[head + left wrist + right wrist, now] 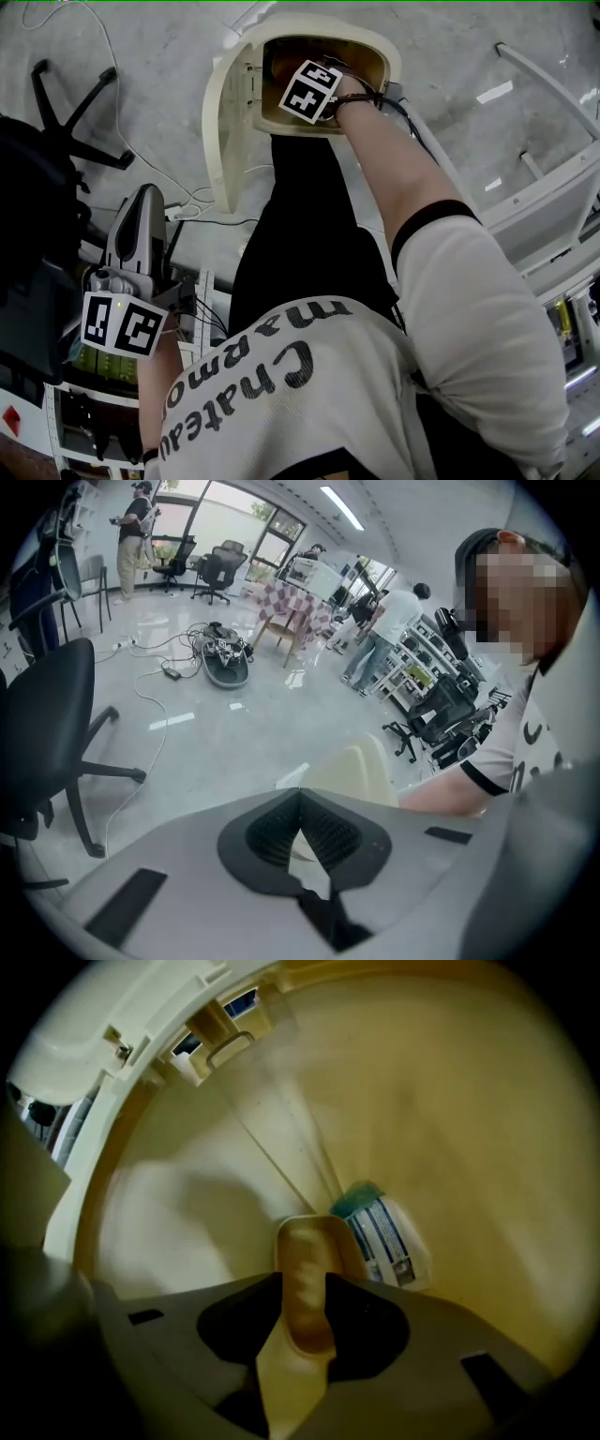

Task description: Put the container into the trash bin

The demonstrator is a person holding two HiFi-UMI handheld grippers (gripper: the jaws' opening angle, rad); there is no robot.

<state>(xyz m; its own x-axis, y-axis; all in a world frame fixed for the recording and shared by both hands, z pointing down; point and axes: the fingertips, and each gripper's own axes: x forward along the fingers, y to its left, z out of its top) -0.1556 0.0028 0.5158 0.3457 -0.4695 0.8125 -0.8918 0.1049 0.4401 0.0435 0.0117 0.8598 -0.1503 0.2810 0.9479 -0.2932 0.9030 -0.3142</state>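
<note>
Our right tool [305,1285] stands wide inside the trash bin [450,1101]; the container [305,1255] lies loose, lengthwise between its jaws.

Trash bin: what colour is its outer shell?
The trash bin is cream, seen best in the head view.
</note>
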